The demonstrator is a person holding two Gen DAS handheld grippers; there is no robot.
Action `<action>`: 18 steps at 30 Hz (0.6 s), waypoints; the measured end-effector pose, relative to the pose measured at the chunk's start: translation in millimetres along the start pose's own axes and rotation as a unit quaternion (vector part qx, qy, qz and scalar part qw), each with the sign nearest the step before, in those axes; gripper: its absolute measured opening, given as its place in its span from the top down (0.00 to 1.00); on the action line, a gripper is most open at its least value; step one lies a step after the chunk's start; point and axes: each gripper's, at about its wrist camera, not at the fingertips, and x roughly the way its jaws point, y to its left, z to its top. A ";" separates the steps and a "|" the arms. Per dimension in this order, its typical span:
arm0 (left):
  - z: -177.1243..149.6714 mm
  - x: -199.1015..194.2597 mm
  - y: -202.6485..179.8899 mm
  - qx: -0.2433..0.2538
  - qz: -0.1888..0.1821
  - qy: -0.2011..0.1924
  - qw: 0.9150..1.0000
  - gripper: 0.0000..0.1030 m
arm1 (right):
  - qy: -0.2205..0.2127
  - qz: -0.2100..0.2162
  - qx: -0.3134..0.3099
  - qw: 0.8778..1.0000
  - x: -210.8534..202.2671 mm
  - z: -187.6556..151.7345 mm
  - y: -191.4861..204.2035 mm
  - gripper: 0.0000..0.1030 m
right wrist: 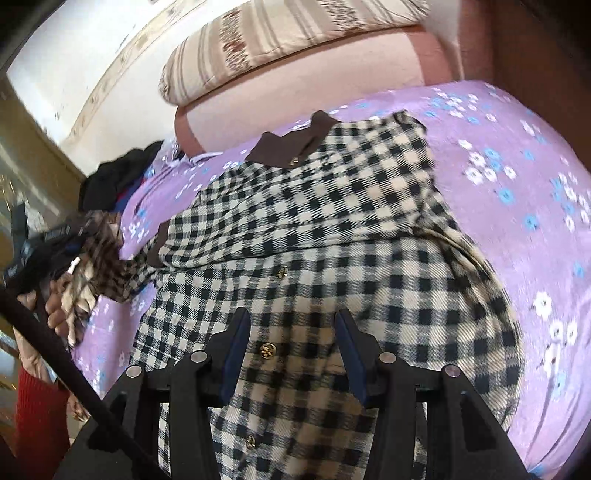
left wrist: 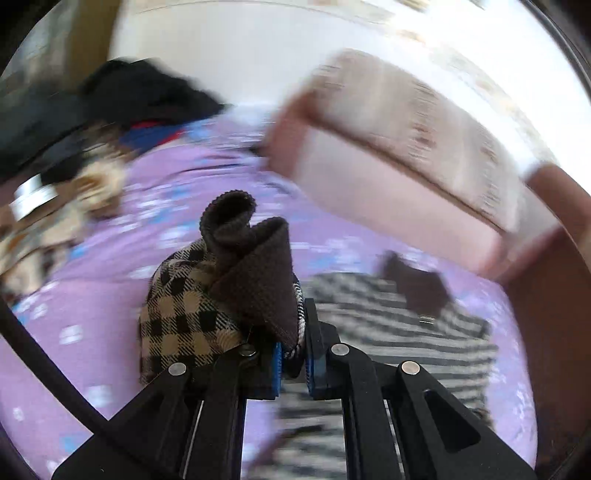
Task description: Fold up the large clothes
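A black-and-cream checked jacket [right wrist: 332, 236] with a brown collar [right wrist: 291, 144] and gold buttons lies spread on the purple flowered bedsheet [right wrist: 517, 155]. My left gripper [left wrist: 293, 360] is shut on the jacket's sleeve end, its brown cuff [left wrist: 255, 273] and checked cloth [left wrist: 184, 317] bunched above the fingers. The rest of the jacket [left wrist: 388, 325] shows blurred behind. In the right wrist view the left gripper [right wrist: 55, 240] holds the sleeve at the far left. My right gripper [right wrist: 291, 354] is open and empty, just above the jacket's buttoned front.
A pink bolster [right wrist: 314, 81] and a striped pillow [right wrist: 288, 33] lie along the bed's far side. Dark clothes [right wrist: 114, 177] are piled at the bed's left end. A brown wooden bed frame [right wrist: 535, 44] stands at the right.
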 end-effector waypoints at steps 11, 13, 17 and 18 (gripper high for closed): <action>-42.6 55.8 -211.4 0.128 -0.153 0.093 0.975 0.44 | -0.003 0.005 0.068 0.998 -6.8 -8.4 -62.9 0.50; -51.1 57.1 -215.7 0.123 -0.164 0.094 0.974 0.35 | -0.005 -0.001 0.072 0.997 -10.7 -7.0 -69.7 0.50; -56.1 53.8 -202.8 0.122 -0.172 0.119 0.970 0.35 | -0.010 -0.009 0.073 0.997 -17.1 0.2 -77.9 0.48; -55.8 48.2 -193.5 0.121 -0.171 0.118 0.971 0.35 | -0.010 -0.009 0.071 0.997 -16.8 3.1 -77.5 0.48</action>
